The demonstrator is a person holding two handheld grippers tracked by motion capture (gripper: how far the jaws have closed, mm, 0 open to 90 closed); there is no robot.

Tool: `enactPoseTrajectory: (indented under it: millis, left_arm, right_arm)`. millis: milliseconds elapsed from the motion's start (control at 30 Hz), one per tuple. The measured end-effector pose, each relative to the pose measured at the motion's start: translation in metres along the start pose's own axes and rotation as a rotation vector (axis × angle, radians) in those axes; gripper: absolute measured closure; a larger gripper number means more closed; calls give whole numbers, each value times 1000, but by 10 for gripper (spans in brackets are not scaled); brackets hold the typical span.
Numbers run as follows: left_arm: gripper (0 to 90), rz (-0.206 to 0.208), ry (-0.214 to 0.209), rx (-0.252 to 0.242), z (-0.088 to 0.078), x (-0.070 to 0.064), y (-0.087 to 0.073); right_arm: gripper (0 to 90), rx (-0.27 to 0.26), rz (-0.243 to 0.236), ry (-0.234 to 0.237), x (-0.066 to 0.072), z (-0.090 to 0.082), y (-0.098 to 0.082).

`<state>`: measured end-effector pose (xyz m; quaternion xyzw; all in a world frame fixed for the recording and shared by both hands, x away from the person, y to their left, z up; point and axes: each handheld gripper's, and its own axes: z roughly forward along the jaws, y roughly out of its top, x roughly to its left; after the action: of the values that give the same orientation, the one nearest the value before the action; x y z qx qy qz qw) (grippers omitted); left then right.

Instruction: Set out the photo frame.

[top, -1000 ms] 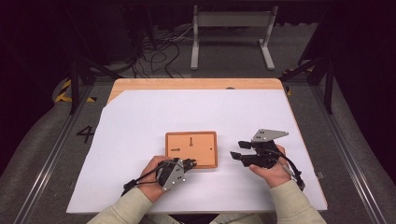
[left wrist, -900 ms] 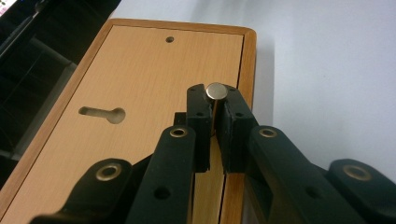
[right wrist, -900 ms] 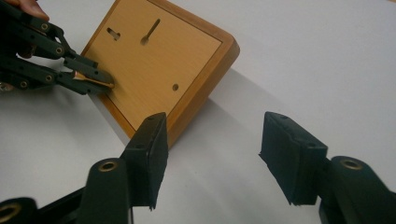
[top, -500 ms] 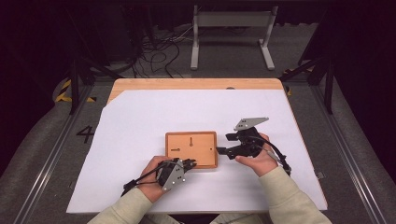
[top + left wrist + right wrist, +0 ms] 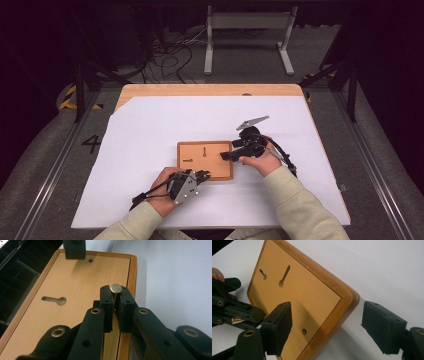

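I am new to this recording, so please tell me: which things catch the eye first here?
A wooden board with keyhole slots lies mid-table on white paper. The left gripper pinches a small metal pin over the board's near edge. The right gripper, jaws open, straddles the board's corner.

White sheet (image 5: 150, 140) lies bare around the wooden board (image 5: 205, 159); both claws crowd its near and right edges.
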<state>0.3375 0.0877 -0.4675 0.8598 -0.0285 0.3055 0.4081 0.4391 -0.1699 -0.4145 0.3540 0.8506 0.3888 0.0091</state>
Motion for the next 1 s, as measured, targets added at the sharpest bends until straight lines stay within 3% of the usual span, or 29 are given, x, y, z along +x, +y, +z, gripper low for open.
enactPoseTrajectory:
  millis: [167,333,367,467,600,667,733,833,867,933,1000]
  left_arm:
    - [839,-3,-1,1,0,0,0]
    - [839,9,0,3,0,1,0]
    - [838,-7,-13,-2,0,0,-1]
    - [837,-19,-16,-6,0,0,-1]
    - [818,-41,-37,-2,-1,0,0]
    - [762,-83,-70,8,-3,2,-1]
    - [642,-97,-86,13,-4,3,-1]
    - [565,-188,-117,-28,-20,5,-5]
    - [545,-188,-117,-28,-20,5,-5]
    - [504,-304,-144,-80,-35,9,-11]
    - [430,-377,-178,-115,-41,12,-15]
  right_arm:
    - [242,2,31,66,-3,11,1]
    - [252,10,36,74,-1,18,2]
    - [301,14,31,56,-1,17,2]
    - [320,12,40,54,-2,16,2]
    - [378,4,46,77,-4,10,3]
    - [390,2,35,80,-3,8,3]
    - [394,1,27,77,-2,6,3]
    - [411,0,-1,72,1,2,3]
    - [416,0,-8,68,2,1,3]
    - [426,-2,-21,63,4,-1,3]
    - [434,-3,-36,48,9,-4,3]
